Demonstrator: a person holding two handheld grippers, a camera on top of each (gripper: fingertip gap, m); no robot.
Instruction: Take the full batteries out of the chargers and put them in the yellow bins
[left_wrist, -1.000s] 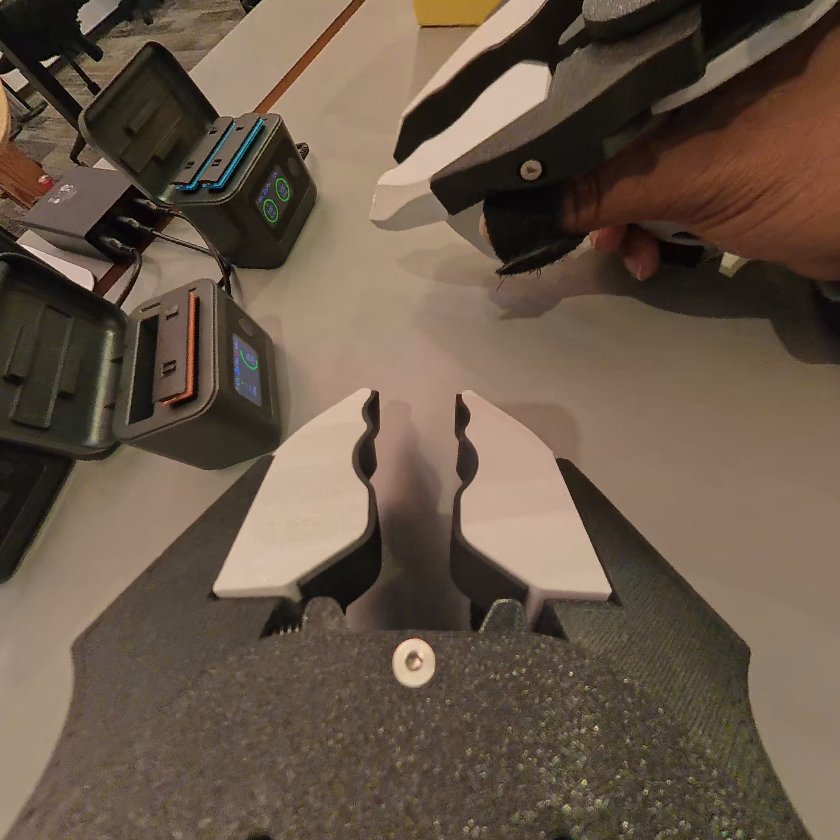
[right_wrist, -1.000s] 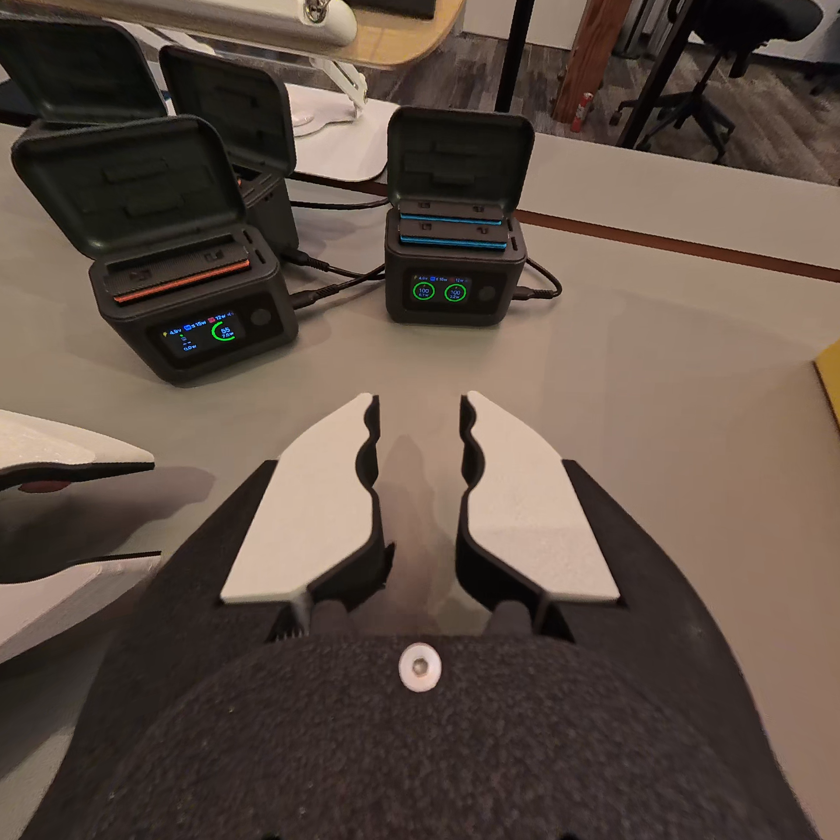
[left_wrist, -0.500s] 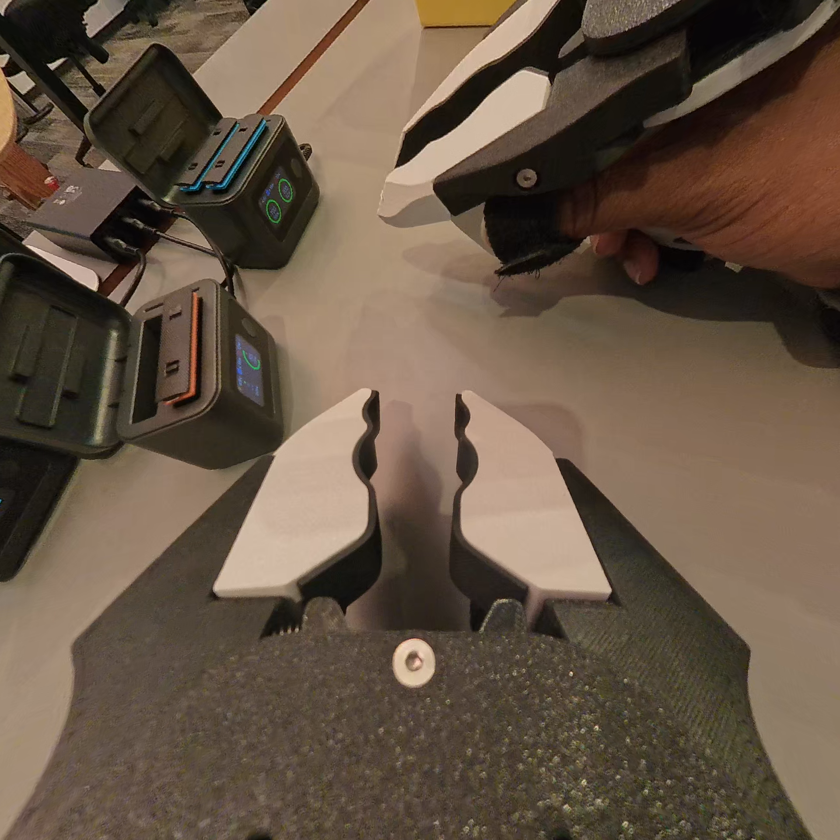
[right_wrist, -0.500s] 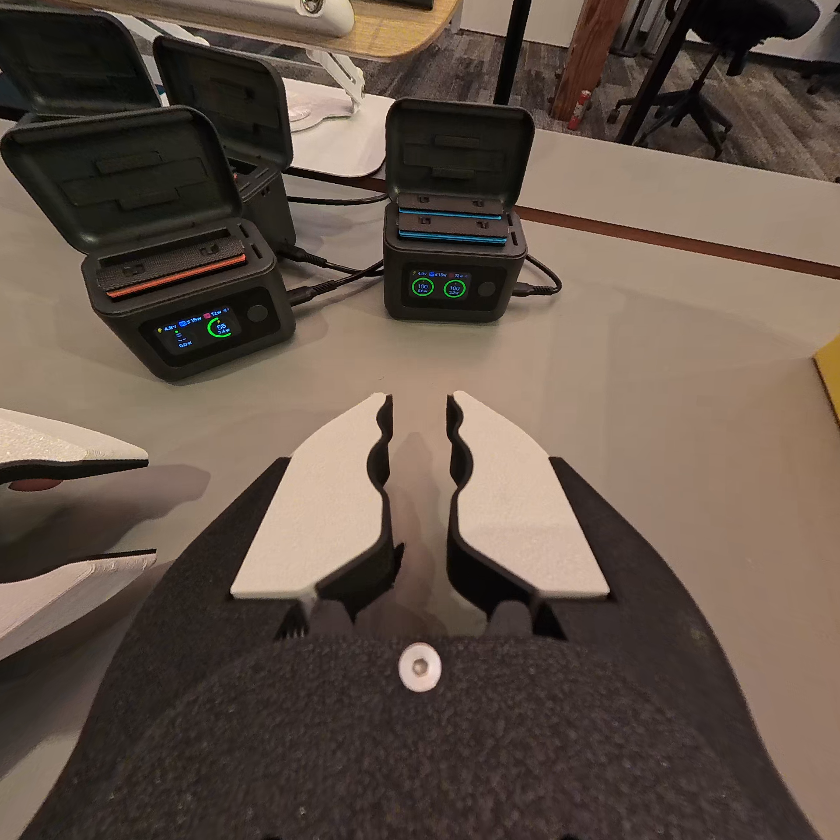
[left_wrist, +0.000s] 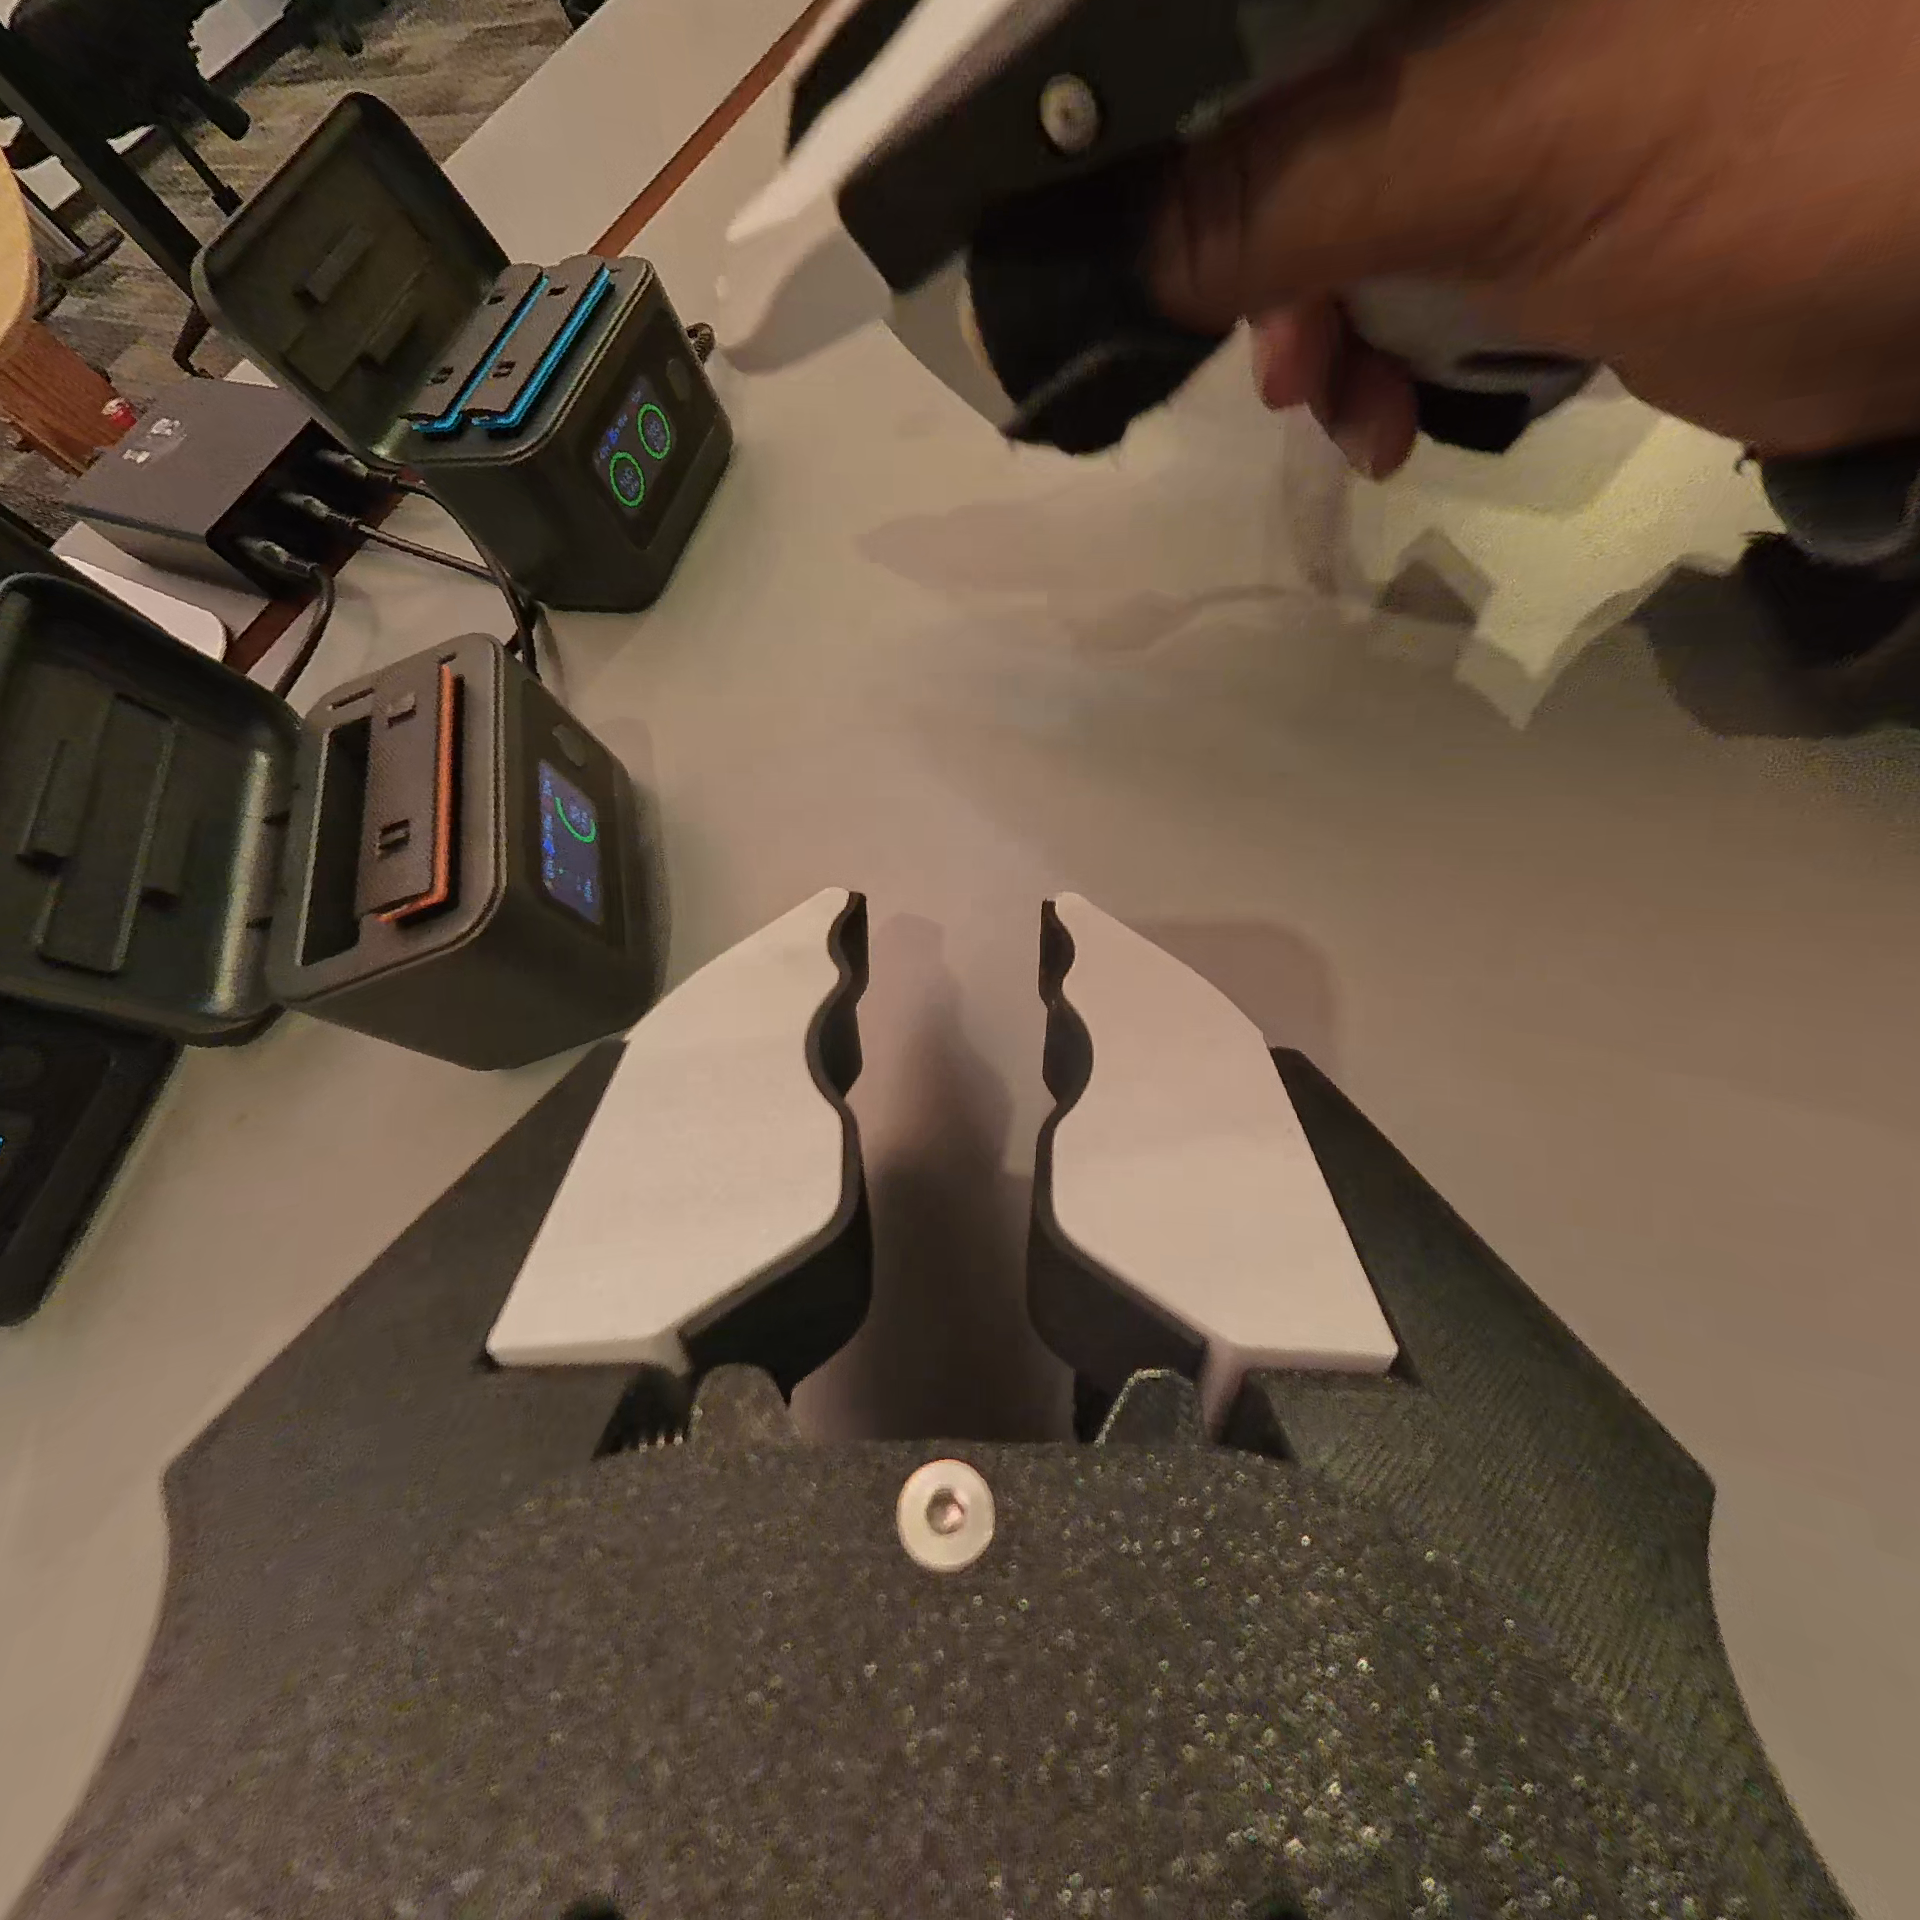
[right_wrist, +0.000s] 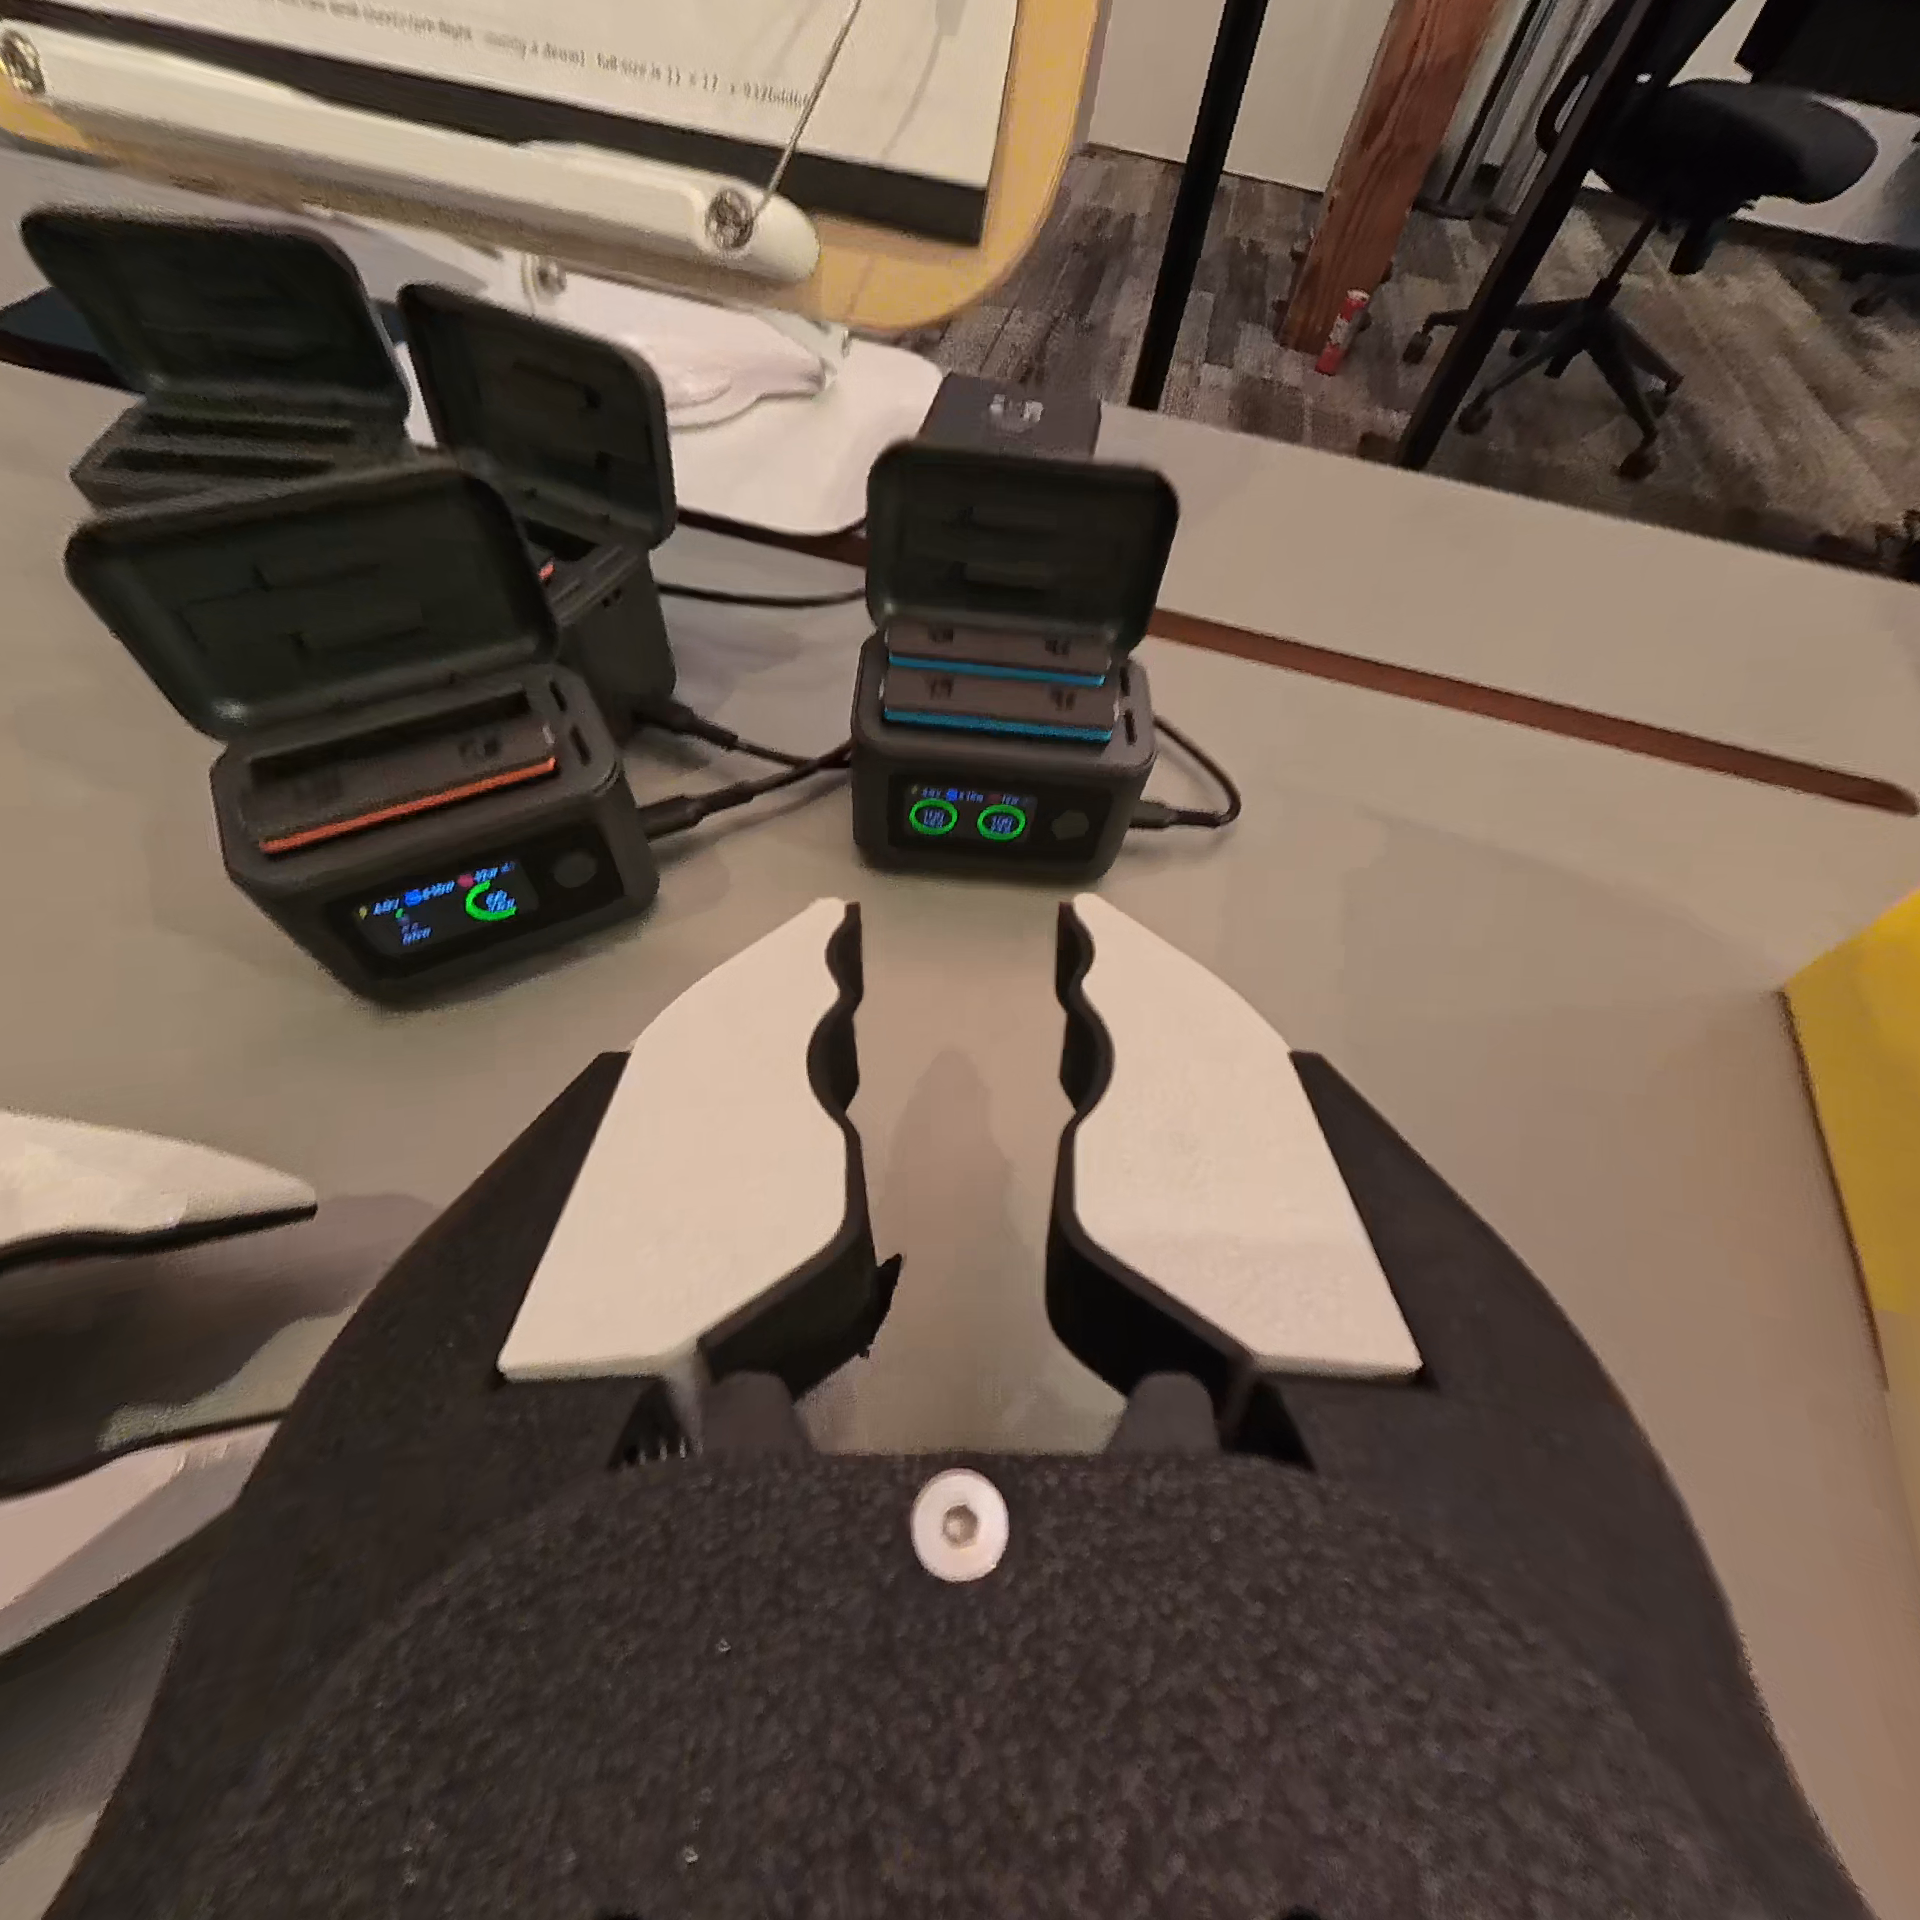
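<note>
Both tongs spread, empty: right tongs (right_wrist: 958, 914) just short of blue-edged batteries (right_wrist: 992, 691) seated in charger (right_wrist: 997, 800) showing two green rings; left tongs (left_wrist: 948, 904) idle. Align over front battery, pinch, lift straight

Matt dark plastic chargers (right_wrist: 997, 748), smooth grey table (left_wrist: 1351, 1039), grainy black claw (right_wrist: 956, 914)

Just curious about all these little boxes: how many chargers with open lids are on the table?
4: front-left charger with an orange-edged battery; one ahead holding two blue-edged batteries; one behind the first; one far left. More may be hidden.
</note>
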